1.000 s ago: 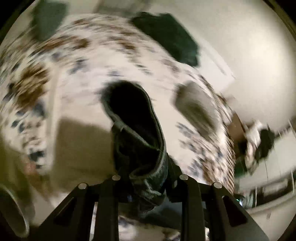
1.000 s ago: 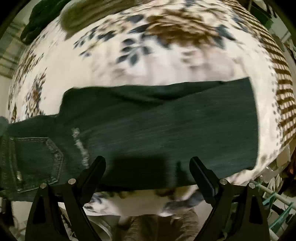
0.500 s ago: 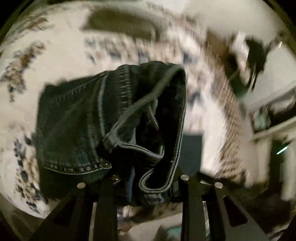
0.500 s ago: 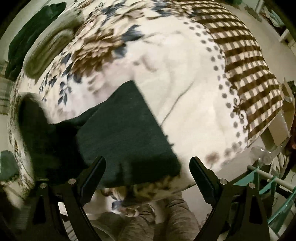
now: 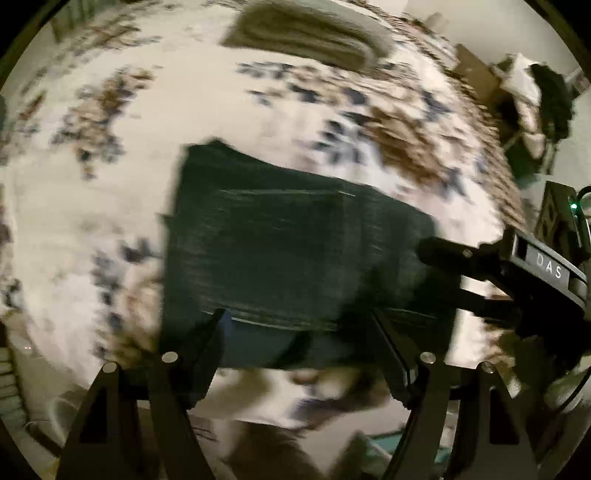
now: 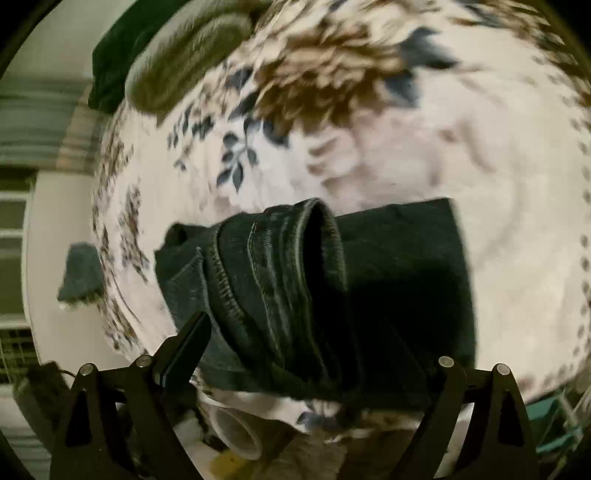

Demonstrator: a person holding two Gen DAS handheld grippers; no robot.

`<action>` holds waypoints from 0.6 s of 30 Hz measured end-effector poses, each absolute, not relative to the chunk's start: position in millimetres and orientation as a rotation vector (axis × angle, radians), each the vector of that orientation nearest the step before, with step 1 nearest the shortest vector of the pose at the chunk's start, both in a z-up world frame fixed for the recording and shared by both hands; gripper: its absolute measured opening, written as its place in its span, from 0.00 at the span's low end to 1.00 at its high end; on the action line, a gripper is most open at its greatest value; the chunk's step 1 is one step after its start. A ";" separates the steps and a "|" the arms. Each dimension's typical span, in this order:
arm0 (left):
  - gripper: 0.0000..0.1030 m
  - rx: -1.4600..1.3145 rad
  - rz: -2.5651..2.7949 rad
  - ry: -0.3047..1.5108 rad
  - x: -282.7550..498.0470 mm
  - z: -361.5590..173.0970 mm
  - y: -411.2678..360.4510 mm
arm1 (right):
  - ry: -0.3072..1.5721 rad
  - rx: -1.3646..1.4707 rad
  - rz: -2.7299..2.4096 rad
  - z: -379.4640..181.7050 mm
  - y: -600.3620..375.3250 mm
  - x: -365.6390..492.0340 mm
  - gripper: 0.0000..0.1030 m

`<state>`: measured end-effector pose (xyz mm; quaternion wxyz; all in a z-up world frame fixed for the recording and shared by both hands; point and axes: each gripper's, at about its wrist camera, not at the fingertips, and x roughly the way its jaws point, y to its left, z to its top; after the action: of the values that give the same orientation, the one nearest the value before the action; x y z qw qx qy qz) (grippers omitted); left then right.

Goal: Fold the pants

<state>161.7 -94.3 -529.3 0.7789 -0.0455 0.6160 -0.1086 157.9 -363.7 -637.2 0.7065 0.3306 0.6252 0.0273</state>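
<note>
The dark blue jeans (image 5: 288, 254) lie folded in a rough rectangle on the floral bedspread (image 5: 155, 122). My left gripper (image 5: 299, 343) is open and empty, its fingers hovering over the near edge of the jeans. In the right wrist view the jeans (image 6: 399, 280) show the waistband end (image 6: 280, 266) laid over the legs, rumpled and standing up a little. My right gripper (image 6: 310, 354) is open just above the near edge of the jeans. The right gripper's body also shows in the left wrist view (image 5: 517, 269), at the right side of the jeans.
A folded olive-grey garment (image 5: 306, 33) lies at the far side of the bed, with a dark green one (image 6: 122, 55) beside it. The bed's near edge runs just under both grippers. Furniture and clutter (image 5: 535, 92) stand past the bed's right side.
My left gripper, shut on the jeans' waistband a second ago, carried it over the legs, laid it down and opened. My right gripper has stayed open and swung left over the fold.
</note>
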 end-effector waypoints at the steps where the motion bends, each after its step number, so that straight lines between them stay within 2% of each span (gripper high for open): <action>1: 0.71 -0.075 -0.203 1.330 165.7 -533.5 -88.9 | 1.414 0.723 0.062 -647.2 -360.1 163.7 0.91; 5: 0.71 -0.009 -0.082 1.334 183.6 -550.1 -61.4 | 1.460 0.738 0.083 -676.2 -351.8 175.3 0.92; 10: 0.71 0.043 -0.008 1.322 203.6 -562.0 -45.6 | 1.459 0.739 0.080 -683.9 -335.6 183.3 0.90; 11: 0.71 0.047 0.000 1.320 206.6 -563.8 -45.4 | 1.448 0.711 0.069 -682.2 -330.5 184.1 0.79; 12: 0.71 0.050 0.005 1.318 209.8 -565.1 -45.0 | 1.436 0.697 0.068 -681.0 -326.2 184.9 0.59; 15: 0.71 0.050 -0.001 1.308 214.7 -565.1 -46.7 | 1.401 0.653 0.031 -674.0 -316.6 185.2 0.38; 18: 0.71 0.065 -0.019 1.276 215.7 -558.4 -52.7 | 1.370 0.630 0.012 -661.5 -313.2 180.5 0.23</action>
<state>215.7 -52.7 -558.4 0.8027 0.0304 0.5955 -0.0088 180.5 -313.2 -661.5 0.7290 0.2861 0.6218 0.0055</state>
